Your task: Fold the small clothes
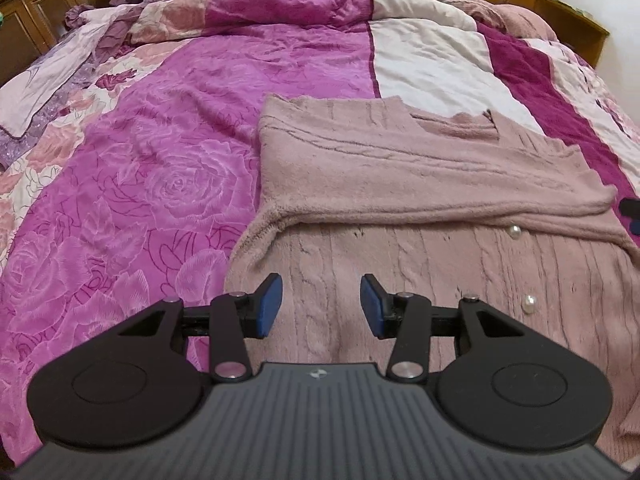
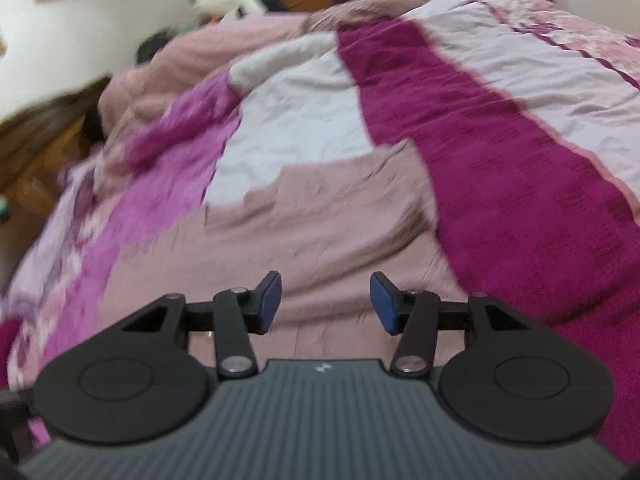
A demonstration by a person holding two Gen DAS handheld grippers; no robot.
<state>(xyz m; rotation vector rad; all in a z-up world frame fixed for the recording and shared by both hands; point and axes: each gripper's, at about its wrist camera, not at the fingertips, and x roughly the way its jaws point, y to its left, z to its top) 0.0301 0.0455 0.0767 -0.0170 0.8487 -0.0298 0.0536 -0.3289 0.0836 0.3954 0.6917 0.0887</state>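
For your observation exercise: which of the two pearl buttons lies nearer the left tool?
The lower pearl button, beside the left tool; the other lies farther up the cardigan.

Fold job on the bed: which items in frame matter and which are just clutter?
In play:
pink cardigan, sleeve folded across it
left gripper, open
right gripper, open

Just there:
floral quilt
white fabric at far left
wooden cabinets

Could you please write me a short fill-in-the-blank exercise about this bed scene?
1. The pink cardigan lies on a quilt patterned with ____.
2. The cardigan's buttons look like ____.
3. The left gripper and right gripper are both ____, holding nothing.

Missing words: roses; pearls; open
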